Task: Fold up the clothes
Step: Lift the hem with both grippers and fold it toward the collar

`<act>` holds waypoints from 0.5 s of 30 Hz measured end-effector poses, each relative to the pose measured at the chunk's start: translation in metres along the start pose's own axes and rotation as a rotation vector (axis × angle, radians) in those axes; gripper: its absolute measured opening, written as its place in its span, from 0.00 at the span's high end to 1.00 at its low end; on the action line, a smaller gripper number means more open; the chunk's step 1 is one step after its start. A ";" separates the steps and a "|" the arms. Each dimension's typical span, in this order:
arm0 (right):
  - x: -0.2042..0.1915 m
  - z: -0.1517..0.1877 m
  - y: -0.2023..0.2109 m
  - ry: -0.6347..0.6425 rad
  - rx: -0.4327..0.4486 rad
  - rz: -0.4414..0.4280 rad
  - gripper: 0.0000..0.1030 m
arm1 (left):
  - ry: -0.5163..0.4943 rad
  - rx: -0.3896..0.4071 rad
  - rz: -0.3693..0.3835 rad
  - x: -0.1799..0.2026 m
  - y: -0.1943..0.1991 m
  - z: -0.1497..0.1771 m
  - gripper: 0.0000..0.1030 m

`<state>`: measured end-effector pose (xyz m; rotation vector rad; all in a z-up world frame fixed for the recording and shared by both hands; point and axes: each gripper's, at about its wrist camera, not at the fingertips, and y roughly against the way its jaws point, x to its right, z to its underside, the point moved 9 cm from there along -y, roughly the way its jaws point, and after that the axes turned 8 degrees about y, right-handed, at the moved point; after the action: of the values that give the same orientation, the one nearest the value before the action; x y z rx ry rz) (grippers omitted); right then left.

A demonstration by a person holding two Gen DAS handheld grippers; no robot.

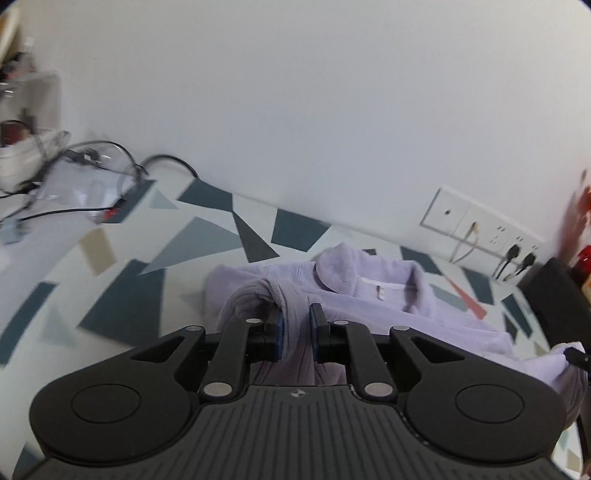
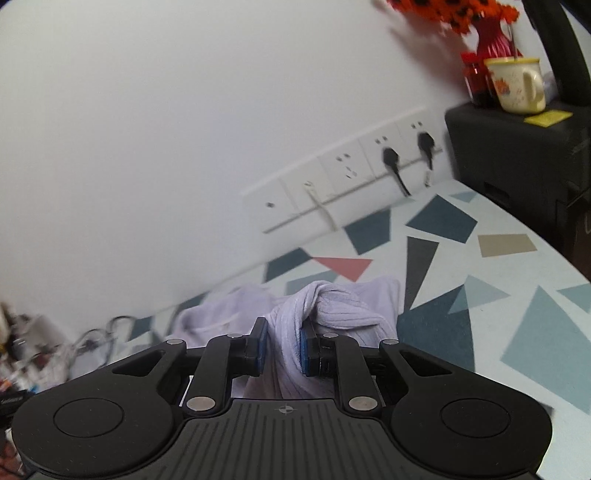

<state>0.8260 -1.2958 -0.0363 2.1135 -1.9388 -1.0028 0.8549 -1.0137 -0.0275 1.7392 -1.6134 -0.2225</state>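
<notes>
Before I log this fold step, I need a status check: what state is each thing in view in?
Left tongs: shut on the lilac shirt.
Right tongs: shut on a bunched fold of the same shirt.
Lilac shirt: crumpled, collar showing, partly lifted off the patterned table.
Mug: upright on the black box.
Wall sockets: two black plugs in.

Lilac shirt (image 1: 369,295); tablecloth (image 2: 498,295) pale with grey, teal, pink shapes; red vase (image 2: 489,33).
</notes>
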 end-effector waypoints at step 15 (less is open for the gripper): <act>0.012 0.028 -0.124 0.032 -0.116 0.224 0.72 | -0.177 -0.211 -0.049 -0.009 -0.116 0.026 0.68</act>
<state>0.9165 -1.2747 -0.1236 1.7940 -1.9948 -1.0038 0.9291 -1.0229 -0.1199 1.6343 -1.6074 -0.5639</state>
